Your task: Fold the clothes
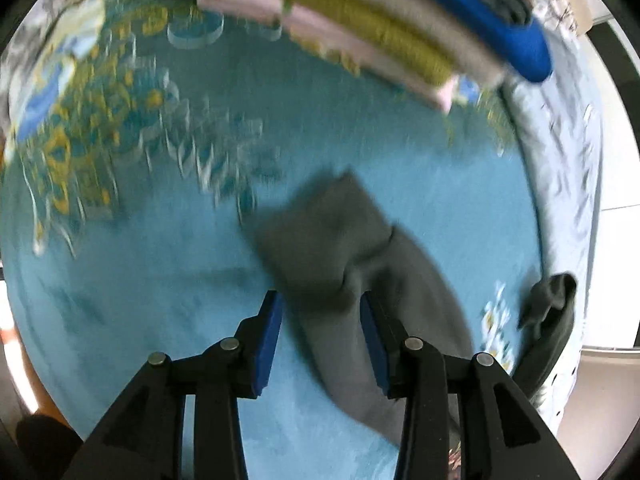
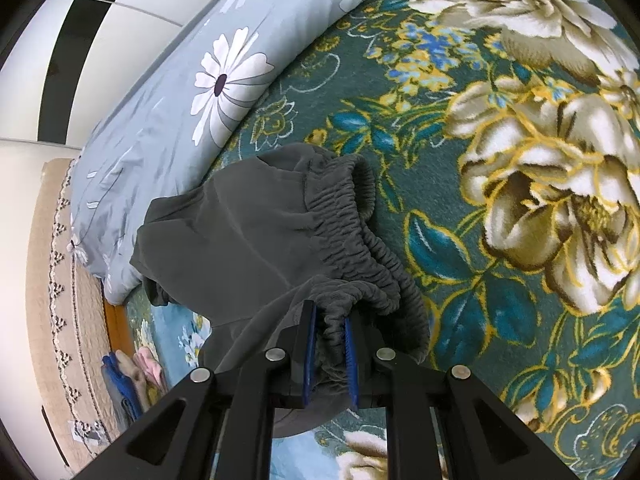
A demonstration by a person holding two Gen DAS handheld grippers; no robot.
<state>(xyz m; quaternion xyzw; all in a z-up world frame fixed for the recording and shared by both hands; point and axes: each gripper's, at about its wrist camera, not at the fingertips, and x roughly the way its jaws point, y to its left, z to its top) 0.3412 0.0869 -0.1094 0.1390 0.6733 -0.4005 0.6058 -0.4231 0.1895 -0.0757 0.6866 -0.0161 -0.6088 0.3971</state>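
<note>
We see grey trousers point(image 2: 240, 240) on floral blanket point(image 2: 500, 240) of bed. Our right tongs point(image 2: 330, 344) pinch elastic waistband point(image 2: 352, 240). Our left tongs point(image 1: 322, 316) parted, straddling trouser leg point(image 1: 332, 240), pads clear. Folded pile point(image 1: 360, 20) beyond.

1 pr dark grey elastic-waist cotton trousers point(image 2: 248, 236), centre. 1 teal floral plush blanket point(image 2: 460, 240) underneath. 1 light blue daisy-print quilt point(image 2: 168, 120) at 10 o'clock. 1 stack of folded clothes point(image 1: 400, 36) at 12 o'clock, approx 5 layers, blurred. 2 black two-finger grippers w/ blue pads: left gripper point(image 1: 322, 336), right gripper point(image 2: 329, 356).
</note>
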